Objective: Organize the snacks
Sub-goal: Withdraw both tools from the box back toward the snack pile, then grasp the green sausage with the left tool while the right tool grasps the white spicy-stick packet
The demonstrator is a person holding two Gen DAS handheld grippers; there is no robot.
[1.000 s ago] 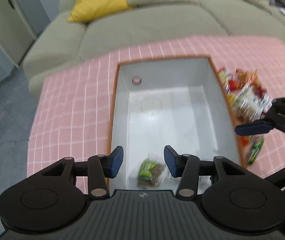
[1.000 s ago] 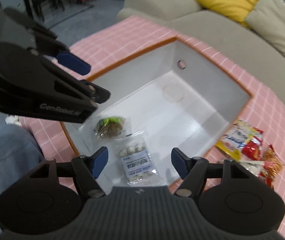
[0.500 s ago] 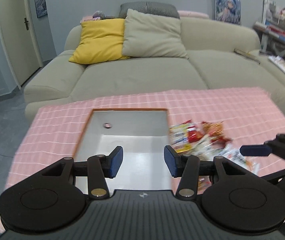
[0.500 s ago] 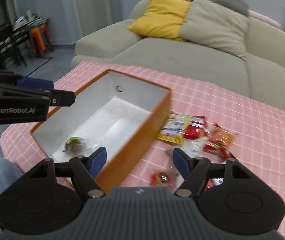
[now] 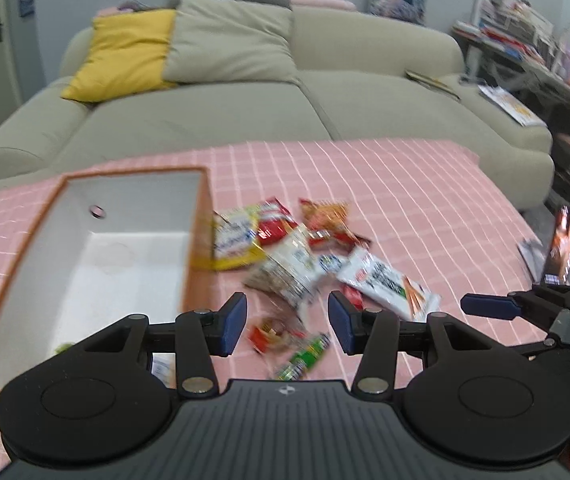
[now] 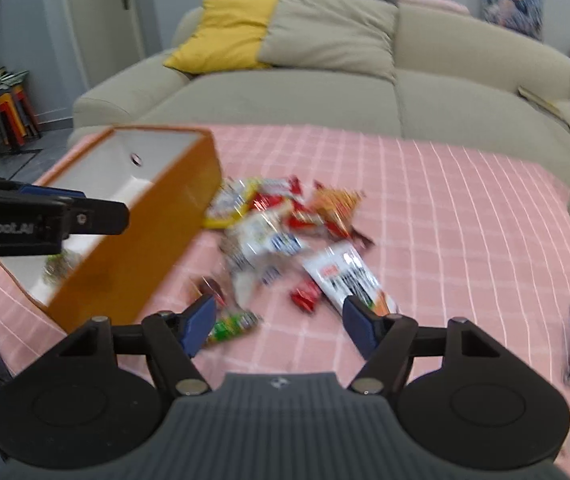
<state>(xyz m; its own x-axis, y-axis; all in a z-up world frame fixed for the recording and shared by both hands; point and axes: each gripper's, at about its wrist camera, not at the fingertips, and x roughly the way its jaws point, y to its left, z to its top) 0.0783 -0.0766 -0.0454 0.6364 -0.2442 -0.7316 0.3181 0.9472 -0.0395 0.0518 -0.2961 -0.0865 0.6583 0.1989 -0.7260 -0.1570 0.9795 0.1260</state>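
Both grippers empty, jaws apart, nothing between pads; left gripper [image 5: 287, 322] sits narrower than right gripper [image 6: 281, 324], whose jaws have just been closing a little after a slight widening, with no thing between them. Snack pile [image 5: 305, 256] lies on the pink checked cloth [image 5: 425, 200], ahead of both sets of fingers, just beside the right wall of the orange box [image 5: 195, 248], which sits to the left of the left fingers. 2 packs already in the box, near end, mostly hidden behind the left gripper body. Nearest loose items: small red pack [image 5: 271, 334] just ahead between the left fingers, green stick pack [image 5: 305, 356] just below it, long axis running diagonal, low left to high right, roughly across the left jaw gap. In the right view the same green stick pack [image 6: 231, 326] lies just beside the right gripper's left finger [image 6: 201, 320], while the white flat pack [image 6: 347, 280] lies ahead toward its right finger, long axis pointing away and slightly left. Judgement: left hand nearer to red and green packs, right hand nearer to white pack and small red wrapper [image 6: 305, 296]. Frames blurred, labels unreadable
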